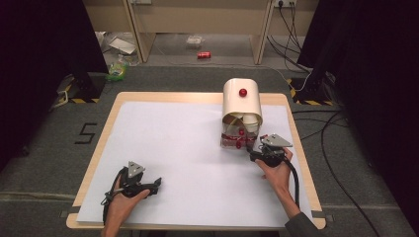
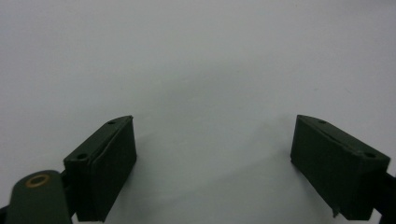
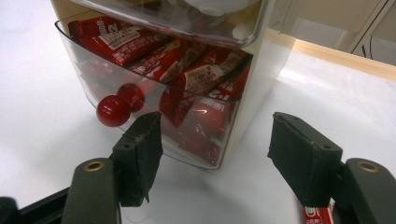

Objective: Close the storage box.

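Observation:
A cream drawer unit (image 1: 241, 103) with a rounded top and a red knob (image 1: 242, 92) stands at the back right of the table. Its lower clear drawer (image 3: 201, 102) is pulled out and holds several red sachets (image 3: 116, 39); a red ball knob (image 3: 113, 111) sits on its front. My right gripper (image 1: 253, 149) is just in front of that drawer's right corner. In the right gripper view it (image 3: 217, 156) is open, with nothing between the pads. My left gripper (image 1: 156, 185) rests low at the front left, open over bare white sheet (image 2: 215, 158).
A white sheet (image 1: 188, 158) covers most of the wooden table (image 1: 111, 111). Part of a red packet (image 3: 320, 215) lies on the sheet beside my right jaw. Beyond the table are floor litter, a red can (image 1: 203, 55) and cables (image 1: 336, 148) at the right.

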`<action>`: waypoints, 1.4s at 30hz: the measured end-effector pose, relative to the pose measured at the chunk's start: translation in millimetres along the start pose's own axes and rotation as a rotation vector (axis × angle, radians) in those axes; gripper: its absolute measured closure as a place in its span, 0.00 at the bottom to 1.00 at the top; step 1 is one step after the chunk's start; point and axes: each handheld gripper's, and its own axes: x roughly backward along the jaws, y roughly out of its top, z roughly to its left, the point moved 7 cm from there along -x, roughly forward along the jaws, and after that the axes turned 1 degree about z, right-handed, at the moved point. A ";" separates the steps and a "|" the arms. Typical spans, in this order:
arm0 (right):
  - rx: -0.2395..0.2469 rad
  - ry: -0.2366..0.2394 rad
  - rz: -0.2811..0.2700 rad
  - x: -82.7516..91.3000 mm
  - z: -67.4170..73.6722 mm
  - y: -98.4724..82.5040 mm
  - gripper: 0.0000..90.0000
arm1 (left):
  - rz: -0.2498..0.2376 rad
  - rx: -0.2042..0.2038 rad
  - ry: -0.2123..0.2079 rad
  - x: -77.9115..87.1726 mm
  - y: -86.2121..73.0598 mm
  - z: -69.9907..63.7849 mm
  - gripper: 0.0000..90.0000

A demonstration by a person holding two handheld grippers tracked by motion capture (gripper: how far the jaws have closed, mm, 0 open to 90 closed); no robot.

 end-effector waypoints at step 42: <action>-0.008 0.047 0.021 20.5 8.3 -8.2 0.39 | 0.000 0.004 -0.001 -0.1 0.1 0.1 0.15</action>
